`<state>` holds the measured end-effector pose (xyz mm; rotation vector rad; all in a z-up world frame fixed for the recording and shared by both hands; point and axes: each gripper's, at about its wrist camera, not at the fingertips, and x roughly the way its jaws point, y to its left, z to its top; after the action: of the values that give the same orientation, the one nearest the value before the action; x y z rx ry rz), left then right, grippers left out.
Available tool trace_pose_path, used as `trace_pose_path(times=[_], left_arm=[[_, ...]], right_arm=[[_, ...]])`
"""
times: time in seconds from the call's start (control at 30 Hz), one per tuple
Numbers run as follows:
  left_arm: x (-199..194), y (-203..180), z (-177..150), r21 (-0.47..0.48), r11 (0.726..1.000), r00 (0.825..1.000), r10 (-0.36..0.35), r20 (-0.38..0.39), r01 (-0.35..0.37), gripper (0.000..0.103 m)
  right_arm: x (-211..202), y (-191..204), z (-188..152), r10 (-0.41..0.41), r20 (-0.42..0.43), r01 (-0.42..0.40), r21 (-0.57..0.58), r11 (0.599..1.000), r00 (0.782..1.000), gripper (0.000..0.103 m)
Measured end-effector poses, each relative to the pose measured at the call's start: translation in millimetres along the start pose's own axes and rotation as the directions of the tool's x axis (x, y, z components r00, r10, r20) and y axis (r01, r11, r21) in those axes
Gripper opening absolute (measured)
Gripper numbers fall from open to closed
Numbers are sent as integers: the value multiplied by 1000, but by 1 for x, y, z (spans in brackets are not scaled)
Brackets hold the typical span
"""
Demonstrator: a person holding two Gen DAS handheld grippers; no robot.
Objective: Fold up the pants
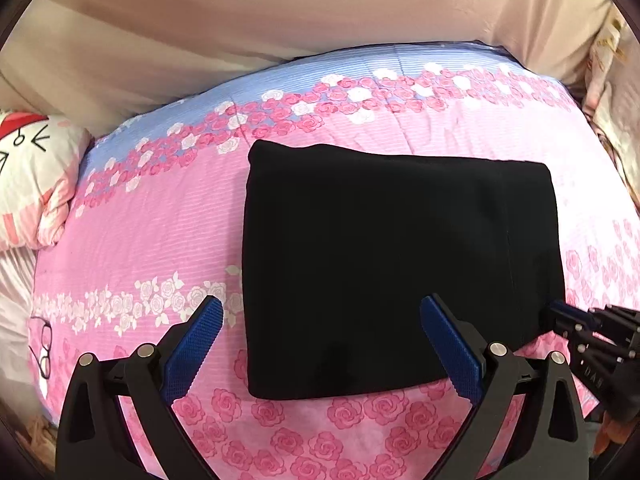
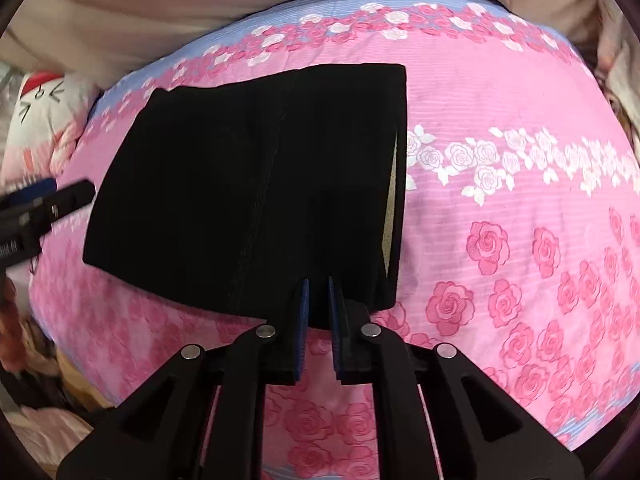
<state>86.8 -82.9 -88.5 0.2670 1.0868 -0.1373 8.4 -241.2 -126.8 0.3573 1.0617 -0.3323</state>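
Observation:
The black pants lie folded into a thick rectangle on the pink rose bedspread. My left gripper is open, its blue pads apart over the near left part of the fold, holding nothing. In the right wrist view the pants fill the middle. My right gripper is shut on the near edge of the pants, pads close together with cloth between them. The right gripper also shows in the left wrist view at the fold's right corner. The left gripper shows at the left edge of the right wrist view.
A cartoon cat pillow lies at the left of the bed. A beige sheet covers the far side. More bedding is bunched at the right. The bed edge drops off at the lower left.

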Motion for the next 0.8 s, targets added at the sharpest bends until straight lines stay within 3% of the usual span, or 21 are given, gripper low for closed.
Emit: trace_pose_path(times=[0.1, 0.17, 0.23, 0.27, 0.33, 0.4, 0.43, 0.6, 0.8], left_arm=[[1, 11, 0, -32, 999, 1000, 17, -3, -17, 98], [3, 23, -3, -63, 998, 1000, 11, -1, -11, 98], [11, 37, -6, -84, 996, 999, -38, -23, 36, 98], [17, 44, -8, -94, 991, 994, -96, -42, 92, 98], [28, 60, -11, -147, 969, 975, -212, -71, 200, 98], [43, 80, -12, -224, 924, 935, -338, -109, 308, 98], [49, 87, -12, -254, 916, 928, -349, -129, 310, 98], [41, 99, -6, -250, 959, 976, -170, -135, 133, 98], [29, 97, -3, -191, 981, 993, -55, -100, 35, 98]], right_arm=[[-16, -13, 2, 37, 19, -39, 82, 996, 999, 10], [-32, -27, 3, 37, 59, -45, 130, 990, 998, 24], [-45, -41, 6, 36, 101, -53, 171, 984, 994, 87], [-50, -46, 8, 26, 124, -49, 184, 982, 992, 93], [-54, -54, 17, 49, 145, -76, 187, 979, 988, 93], [-47, -61, 25, 66, 129, -92, 212, 973, 990, 93], [-42, -64, 31, 53, 107, -77, 230, 970, 993, 93], [-38, -60, 32, 26, 96, -50, 263, 963, 995, 93], [-27, -44, 25, 5, 60, -19, 233, 972, 998, 93]])
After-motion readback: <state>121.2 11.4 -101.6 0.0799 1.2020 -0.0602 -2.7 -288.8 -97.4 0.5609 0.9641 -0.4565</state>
